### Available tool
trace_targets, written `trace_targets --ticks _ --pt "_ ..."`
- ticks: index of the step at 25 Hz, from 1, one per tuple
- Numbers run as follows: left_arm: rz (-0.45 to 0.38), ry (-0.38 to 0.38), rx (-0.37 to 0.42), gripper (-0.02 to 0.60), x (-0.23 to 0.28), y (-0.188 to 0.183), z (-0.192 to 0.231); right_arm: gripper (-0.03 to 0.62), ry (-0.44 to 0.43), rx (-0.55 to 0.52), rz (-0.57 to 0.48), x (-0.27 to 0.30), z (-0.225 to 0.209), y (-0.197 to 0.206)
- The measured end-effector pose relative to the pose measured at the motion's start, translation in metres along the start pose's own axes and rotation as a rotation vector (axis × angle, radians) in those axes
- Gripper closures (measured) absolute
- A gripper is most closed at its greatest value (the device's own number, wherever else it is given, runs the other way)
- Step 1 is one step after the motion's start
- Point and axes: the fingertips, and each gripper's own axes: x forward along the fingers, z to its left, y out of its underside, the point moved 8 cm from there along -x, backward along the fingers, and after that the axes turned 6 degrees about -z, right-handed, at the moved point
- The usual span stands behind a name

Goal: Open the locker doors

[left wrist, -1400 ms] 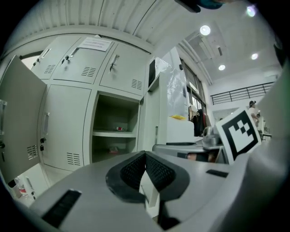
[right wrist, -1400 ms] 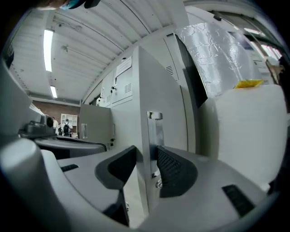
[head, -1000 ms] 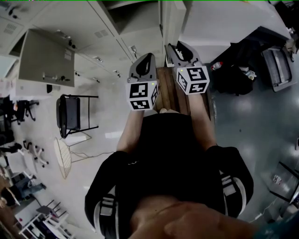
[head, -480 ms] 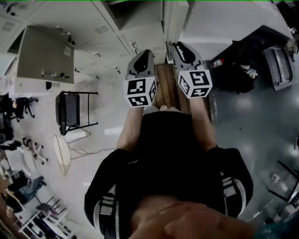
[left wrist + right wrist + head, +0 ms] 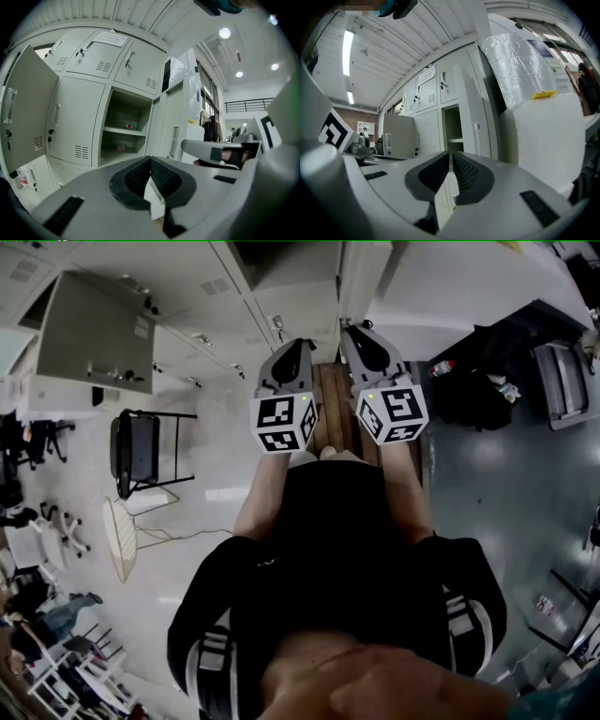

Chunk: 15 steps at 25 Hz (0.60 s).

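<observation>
Inside open locker [image 5: 125, 108]: shelf [image 5: 123, 131] holds small items [image 5: 128, 125] | left fingers [image 5: 134, 178] closed, empty | right fingers [image 5: 431, 173] just closing, narrow gap, empty

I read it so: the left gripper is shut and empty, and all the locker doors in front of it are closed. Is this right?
Not all are closed. The left gripper view shows one middle compartment standing open, its shelf visible, and a door at the far left swung open. The left gripper is indeed shut and empty.

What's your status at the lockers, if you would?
Left gripper shut, empty. Right gripper just closing, nothing between jaws. Left locker door open, upper doors shut. Nothing blocking.
</observation>
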Motion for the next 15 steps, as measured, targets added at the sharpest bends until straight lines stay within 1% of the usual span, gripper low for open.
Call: trace_targets --ticks 3,6,10,15 --pt "-0.005 -0.029 0.002 0.572 -0.009 0.001 0.005 0.559 -0.027 -0.001 0.004 0.004 0.010 0.001" --pt "-0.013 -0.053 0.007 0.572 -0.018 0.002 0.007 0.563 -0.035 0.004 0.008 0.001 0.017 0.003" --pt "-0.012 -0.076 -0.032 0.572 -0.029 0.006 0.010 0.565 -0.053 -0.002 0.032 -0.002 0.025 0.006" --pt "-0.008 -0.087 -0.036 0.572 -0.042 0.013 0.007 0.574 -0.064 0.008 0.046 -0.012 0.031 0.013"
